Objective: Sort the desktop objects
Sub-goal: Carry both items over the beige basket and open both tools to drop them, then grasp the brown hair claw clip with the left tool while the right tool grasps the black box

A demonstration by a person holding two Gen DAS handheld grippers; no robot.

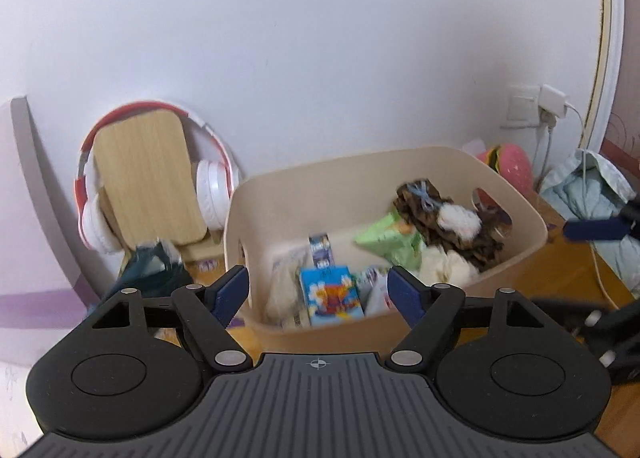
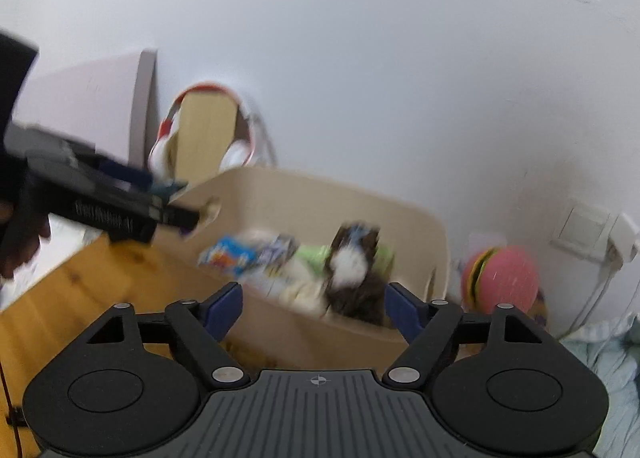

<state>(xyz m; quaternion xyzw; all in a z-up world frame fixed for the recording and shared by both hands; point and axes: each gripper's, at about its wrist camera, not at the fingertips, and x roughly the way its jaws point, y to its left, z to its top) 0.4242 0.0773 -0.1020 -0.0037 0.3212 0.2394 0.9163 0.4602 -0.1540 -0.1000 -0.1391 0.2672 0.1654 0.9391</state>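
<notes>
A cream plastic bin (image 1: 516, 197) stands on the wooden desk by the wall. In it lie a blue cartoon box (image 1: 331, 294), a green packet (image 1: 390, 240), a brown and white plush item (image 1: 452, 223) and other packets. My left gripper (image 1: 319, 292) is open and empty, just in front of the bin's near wall. My right gripper (image 2: 314, 312) is open and empty, in front of the bin (image 2: 420, 225), with the plush item (image 2: 352, 274) between its fingers' line of sight. The left gripper also shows in the right wrist view (image 2: 168, 193), blurred, at the bin's left end.
Red and white headphones (image 1: 212, 193) hang on a wooden stand (image 1: 148, 181) left of the bin. A dark teal item (image 1: 154, 266) lies below the stand. A pink ball (image 2: 504, 274) sits right of the bin. A light blue cloth (image 1: 592, 197), wall socket (image 1: 524, 103) and cable are at right.
</notes>
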